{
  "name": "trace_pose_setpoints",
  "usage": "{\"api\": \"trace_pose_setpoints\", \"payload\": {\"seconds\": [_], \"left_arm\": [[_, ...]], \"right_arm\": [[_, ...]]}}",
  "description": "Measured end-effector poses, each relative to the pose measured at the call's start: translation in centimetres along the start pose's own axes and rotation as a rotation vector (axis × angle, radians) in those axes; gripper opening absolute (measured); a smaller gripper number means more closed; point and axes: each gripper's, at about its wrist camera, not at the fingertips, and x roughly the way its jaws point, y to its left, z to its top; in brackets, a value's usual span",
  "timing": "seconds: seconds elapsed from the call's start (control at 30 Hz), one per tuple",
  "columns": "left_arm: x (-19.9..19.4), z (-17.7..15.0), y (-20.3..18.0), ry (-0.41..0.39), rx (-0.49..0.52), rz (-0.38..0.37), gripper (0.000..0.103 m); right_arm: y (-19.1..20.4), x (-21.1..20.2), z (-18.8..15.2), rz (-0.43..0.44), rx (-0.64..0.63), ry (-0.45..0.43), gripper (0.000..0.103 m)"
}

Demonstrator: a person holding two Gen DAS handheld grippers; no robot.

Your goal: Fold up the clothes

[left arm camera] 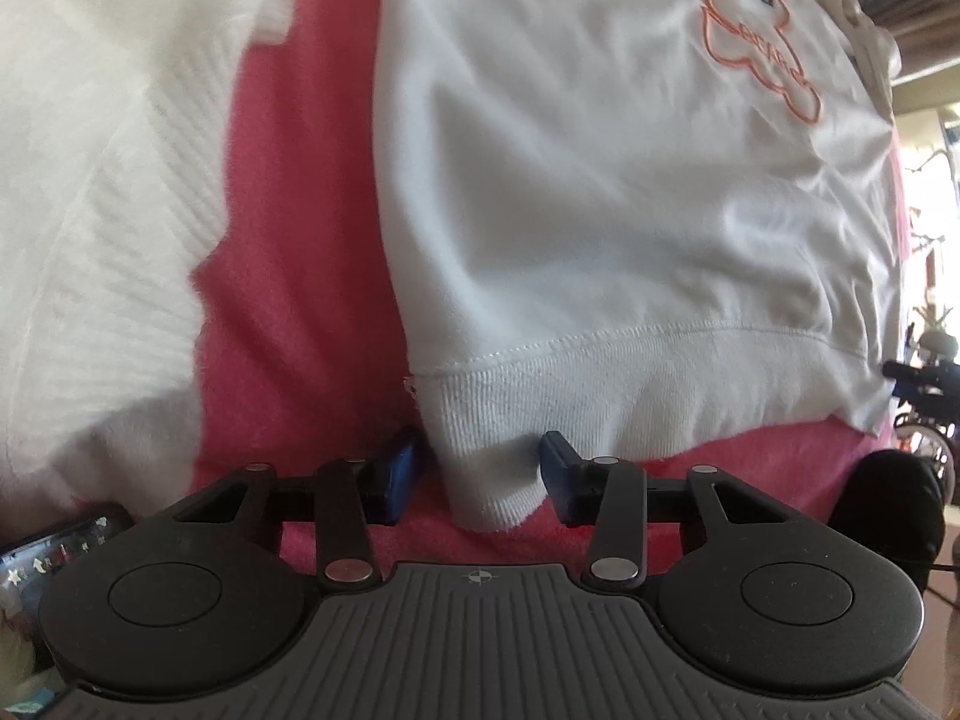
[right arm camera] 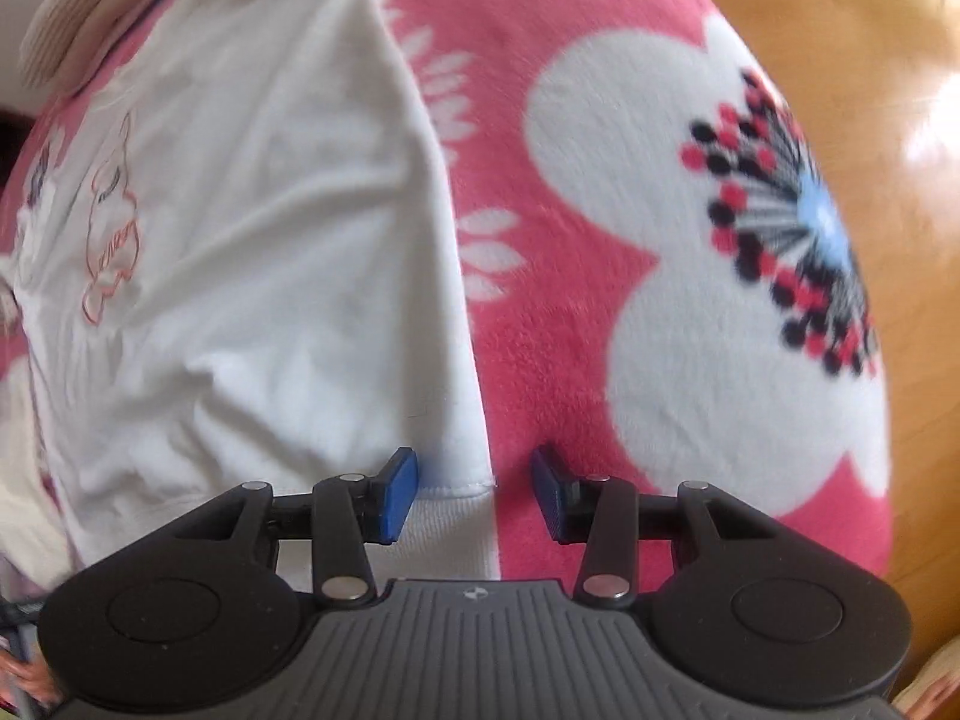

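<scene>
Black gripper housings filled the bottom of both views, nearest the lens. Beyond them, the pink fleece blanket took up most of the right wrist view, with a big white flower printed right of centre and wooden floor in the upper right corner. On it lay the white sweatshirt, spread from centre to upper right of the left wrist view and across the left half of the right wrist view, its orange outline print near the top right. A second white ribbed garment covered the left side of the left wrist view, apart from the sweatshirt with a strip of blanket between.

Left gripper stood wide, blue pads either side of the ribbed hem corner at lower centre — no clamping visible. Right gripper was likewise wide, straddling the hem's other corner — its left pad over the white cloth, its right pad over the blanket
</scene>
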Motion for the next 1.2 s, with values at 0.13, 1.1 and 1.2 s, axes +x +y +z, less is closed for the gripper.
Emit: {"api": "trace_pose_setpoints", "payload": {"seconds": [0.13, 1.1, 1.2], "left_arm": [[0.3, 0.1, -0.7, 0.003, 0.025, 0.035, 0.043], [-1.5, -2.3, -4.0, 0.025, 0.331, 0.298, 0.011], [-2.0, -1.9, -3.5, 0.026, 0.338, 0.334, 0.037]], "right_arm": [[-1.2, 0.6, -0.6, 0.037, 0.024, 0.041, 0.039], [3.3, -2.2, -3.5, -0.229, -0.278, 0.066, 0.017], [3.2, -2.5, -3.5, -0.28, -0.287, 0.065, 0.041]]}}
